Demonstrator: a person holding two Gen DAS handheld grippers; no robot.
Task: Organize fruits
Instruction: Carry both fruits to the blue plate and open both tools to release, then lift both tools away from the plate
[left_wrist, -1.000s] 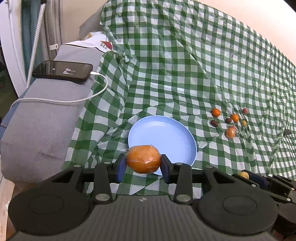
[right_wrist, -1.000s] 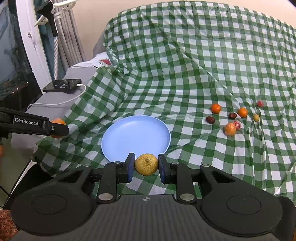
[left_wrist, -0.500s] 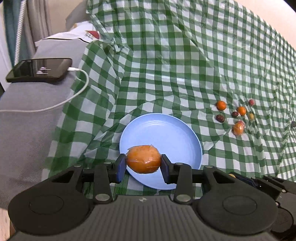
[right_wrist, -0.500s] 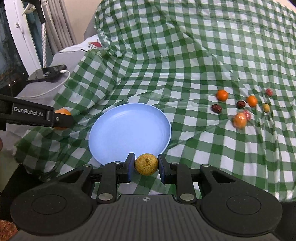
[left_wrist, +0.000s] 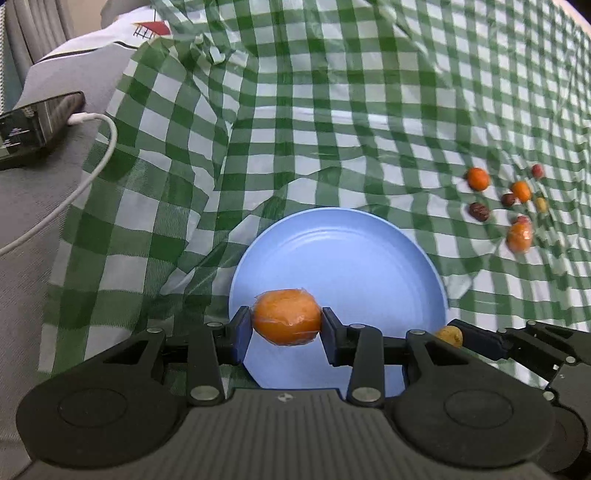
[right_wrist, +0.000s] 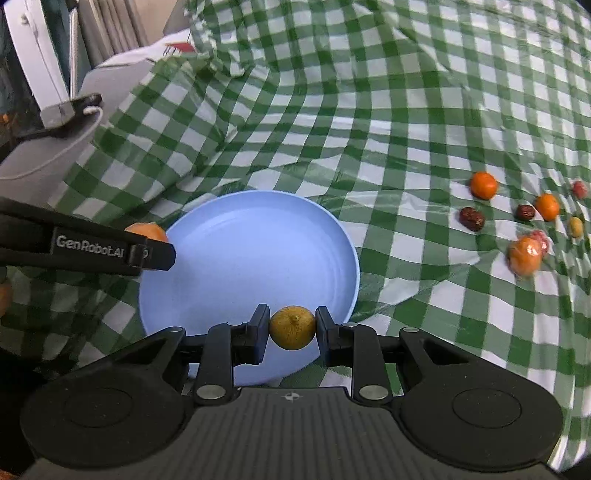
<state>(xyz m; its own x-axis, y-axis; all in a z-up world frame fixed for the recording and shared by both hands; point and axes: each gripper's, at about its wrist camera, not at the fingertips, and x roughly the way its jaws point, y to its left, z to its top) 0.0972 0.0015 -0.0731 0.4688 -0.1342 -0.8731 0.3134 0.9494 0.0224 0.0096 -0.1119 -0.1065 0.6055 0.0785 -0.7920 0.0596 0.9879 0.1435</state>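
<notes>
My left gripper (left_wrist: 286, 323) is shut on a plastic-wrapped orange (left_wrist: 287, 322), held over the near left part of the light blue plate (left_wrist: 343, 266). My right gripper (right_wrist: 291, 328) is shut on a small yellow fruit (right_wrist: 292, 327) over the plate's (right_wrist: 251, 258) near rim. In the right wrist view the left gripper's finger (right_wrist: 92, 245) reaches in from the left with the orange (right_wrist: 146, 232) behind it. In the left wrist view the right gripper's fingertip (left_wrist: 476, 338) and its yellow fruit (left_wrist: 448, 336) show at lower right. The plate lies bare.
Several small fruits lie on the green checked cloth (right_wrist: 369, 110) at the right: oranges (right_wrist: 484, 185), dark dates (right_wrist: 472, 218), a wrapped orange (right_wrist: 524, 256), a yellow one (right_wrist: 575, 226). A phone (left_wrist: 37, 123) with a white cable (left_wrist: 99, 155) rests on grey fabric at left.
Both grippers have come forward and down toward the plate, which now looms larger under the held fruits. Neither grip has changed.
</notes>
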